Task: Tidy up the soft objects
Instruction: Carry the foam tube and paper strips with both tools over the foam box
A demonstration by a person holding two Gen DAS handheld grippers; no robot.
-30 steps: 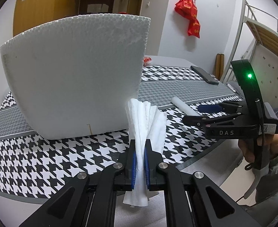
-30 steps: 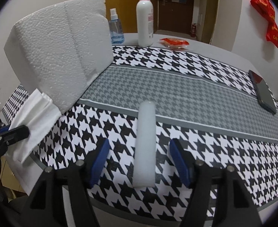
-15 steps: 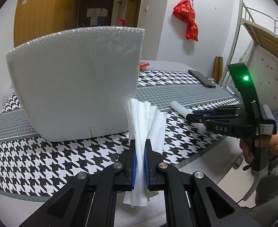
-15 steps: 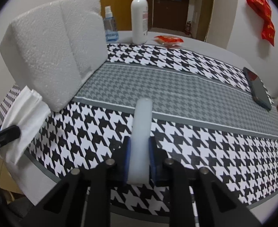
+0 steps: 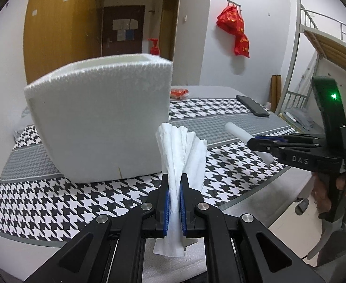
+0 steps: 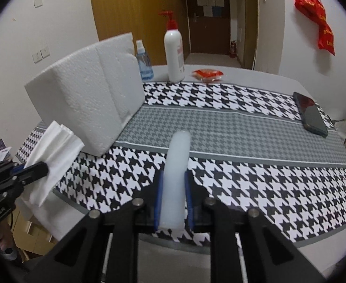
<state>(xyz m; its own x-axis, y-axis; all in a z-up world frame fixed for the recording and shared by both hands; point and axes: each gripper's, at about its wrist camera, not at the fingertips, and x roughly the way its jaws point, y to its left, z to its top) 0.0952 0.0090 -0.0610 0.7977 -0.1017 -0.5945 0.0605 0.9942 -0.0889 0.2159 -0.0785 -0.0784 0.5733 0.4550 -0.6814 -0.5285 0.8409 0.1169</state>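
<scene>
A folded white tissue [image 5: 182, 146] stands up between the pads of my left gripper [image 5: 174, 184], which is shut on it, just in front of a white foam box [image 5: 102, 118] on the houndstooth cloth. In the right wrist view my right gripper [image 6: 174, 176] is shut on a white foam rod [image 6: 177, 155], held tilted above the table's near edge. The rod [image 5: 236, 129] and right gripper [image 5: 253, 140] also show at the right of the left wrist view. The tissue [image 6: 55, 146] and left gripper [image 6: 41, 167] appear at the left of the right wrist view, next to the foam box [image 6: 85, 94].
Behind the box stand a red-pump white bottle [image 6: 174, 56] and a small blue spray bottle [image 6: 144, 63]. A red packet [image 6: 208, 74] lies at the back and a dark phone [image 6: 310, 115] at the right edge of the table cloth [image 6: 243, 122]. A bunk bed frame [image 5: 314, 47] stands right.
My right gripper closed on the foam rod, which lay between open jaws, and lifted it off the cloth. Both grippers rose; the box's open top now shows in the left wrist view.
</scene>
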